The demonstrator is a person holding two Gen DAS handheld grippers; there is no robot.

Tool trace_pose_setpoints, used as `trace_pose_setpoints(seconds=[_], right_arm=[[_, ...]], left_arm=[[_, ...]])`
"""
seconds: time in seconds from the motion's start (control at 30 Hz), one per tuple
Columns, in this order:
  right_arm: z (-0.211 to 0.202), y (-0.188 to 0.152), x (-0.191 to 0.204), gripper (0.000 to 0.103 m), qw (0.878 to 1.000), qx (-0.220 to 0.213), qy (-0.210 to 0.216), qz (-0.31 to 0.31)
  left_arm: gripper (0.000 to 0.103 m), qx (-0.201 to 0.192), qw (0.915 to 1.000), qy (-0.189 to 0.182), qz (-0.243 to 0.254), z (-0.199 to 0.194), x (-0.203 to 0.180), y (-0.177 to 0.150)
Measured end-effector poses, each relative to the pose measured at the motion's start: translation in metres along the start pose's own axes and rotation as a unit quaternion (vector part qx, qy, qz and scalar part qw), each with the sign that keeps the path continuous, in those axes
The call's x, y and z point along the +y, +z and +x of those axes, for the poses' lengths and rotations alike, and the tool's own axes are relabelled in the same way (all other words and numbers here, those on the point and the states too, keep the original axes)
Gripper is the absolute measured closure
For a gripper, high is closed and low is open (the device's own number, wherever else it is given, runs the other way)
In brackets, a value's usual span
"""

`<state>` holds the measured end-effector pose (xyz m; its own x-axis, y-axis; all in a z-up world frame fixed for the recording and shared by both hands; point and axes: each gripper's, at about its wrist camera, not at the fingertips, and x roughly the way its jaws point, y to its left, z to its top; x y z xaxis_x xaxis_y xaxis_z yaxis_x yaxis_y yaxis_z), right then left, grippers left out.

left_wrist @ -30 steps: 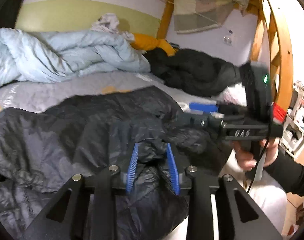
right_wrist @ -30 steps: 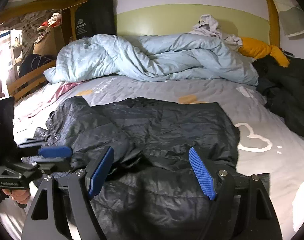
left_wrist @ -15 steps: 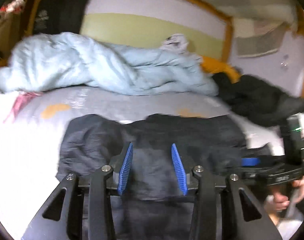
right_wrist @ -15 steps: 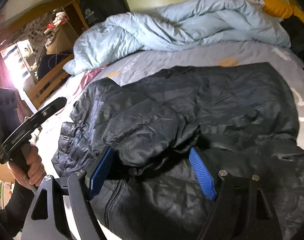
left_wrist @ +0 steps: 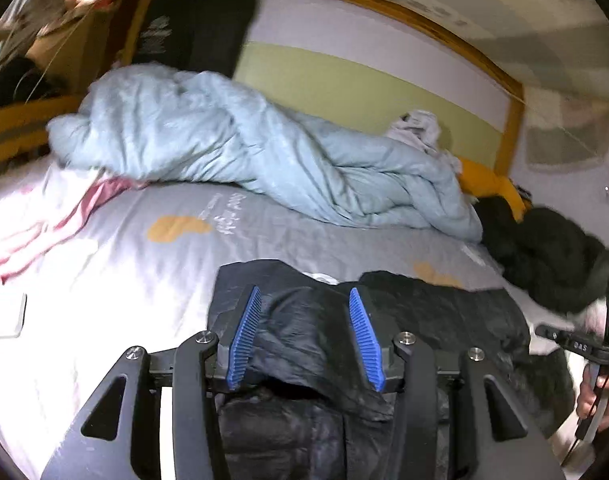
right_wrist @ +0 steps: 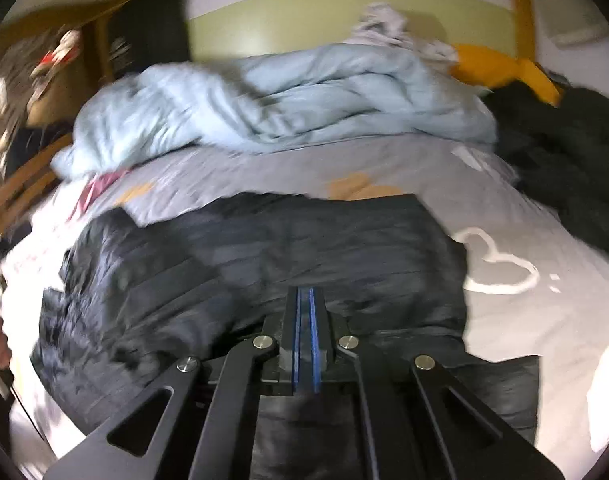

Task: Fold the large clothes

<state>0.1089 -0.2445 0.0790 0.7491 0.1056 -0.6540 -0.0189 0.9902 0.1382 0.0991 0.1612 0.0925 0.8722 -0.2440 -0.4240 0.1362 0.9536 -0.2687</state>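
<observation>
**Item: black puffer jacket, mid-fold on bed**

Black puffer jacket [right_wrist: 264, 264] is lying flat on the grey bedsheet [left_wrist: 124, 264], directly beneath both tools. Right gripper [right_wrist: 304, 344] is pressed together; whether fabric is pinched cannot be told. Left gripper [left_wrist: 304, 332] is opening, pads straddling a raised fold without pressing. Advice: seat the pads deep on the hem before lifting, both sides together.

Home bedroom: bed [left_wrist: 116, 264] with grey printed sheet, crumpled light-blue duvet [left_wrist: 240, 148] against the wall, wooden bed frame [left_wrist: 508, 120], clothes piled at the far side [left_wrist: 544, 252], an orange item [left_wrist: 492, 184], possibly a pillow; cluttered shelving at left, blurred.
</observation>
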Motion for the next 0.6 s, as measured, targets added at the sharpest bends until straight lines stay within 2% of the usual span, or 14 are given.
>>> trace_pose_setpoints(seconds=[0.07, 0.1, 0.17, 0.23, 0.27, 0.3, 0.37, 0.47, 0.53, 0.6], right_arm=[[0.001, 0.003, -0.02, 0.098, 0.999, 0.012, 0.036, 0.039], [0.004, 0.003, -0.026, 0.097, 0.995, 0.024, 0.075, 0.059], [0.012, 0.0, -0.026, 0.095, 0.989, 0.047, 0.111, 0.081], [0.019, -0.004, -0.016, 0.072, 0.986, 0.062, 0.132, 0.083], [0.022, -0.006, -0.007, 0.035, 0.986, 0.062, 0.137, 0.076], [0.023, -0.008, 0.001, 0.007, 0.987, 0.055, 0.134, 0.069], [0.018, -0.015, 0.016, 0.004, 0.99, 0.029, 0.129, 0.057], [0.028, -0.022, 0.039, 0.004, 0.988, 0.057, 0.14, 0.019], [0.036, -0.026, 0.048, 0.004, 0.99, 0.063, 0.127, 0.019], [0.045, -0.029, 0.053, 0.004, 0.99, 0.073, 0.114, 0.044]], left_arm=[[0.058, 0.006, 0.9997, -0.003, -0.025, 0.003, 0.011, 0.002], [0.058, 0.01, 0.9993, -0.006, -0.037, 0.005, 0.015, 0.002], [0.058, 0.019, 0.9985, -0.011, -0.051, 0.009, 0.02, 0.001], [0.058, 0.026, 0.9982, -0.006, -0.053, 0.011, 0.019, 0.0], [0.058, 0.029, 0.9983, -0.004, -0.05, 0.011, 0.016, -0.001], [0.058, 0.028, 0.9986, -0.005, -0.044, 0.009, 0.013, -0.001], [0.058, 0.024, 0.9996, -0.002, -0.018, 0.006, 0.001, -0.002], [0.055, 0.023, 0.9997, -0.006, 0.009, 0.004, -0.011, -0.004], [0.055, 0.046, 0.9983, -0.035, -0.006, 0.008, -0.014, -0.006], [0.055, 0.068, 0.9946, -0.072, -0.029, 0.012, -0.015, -0.01]])
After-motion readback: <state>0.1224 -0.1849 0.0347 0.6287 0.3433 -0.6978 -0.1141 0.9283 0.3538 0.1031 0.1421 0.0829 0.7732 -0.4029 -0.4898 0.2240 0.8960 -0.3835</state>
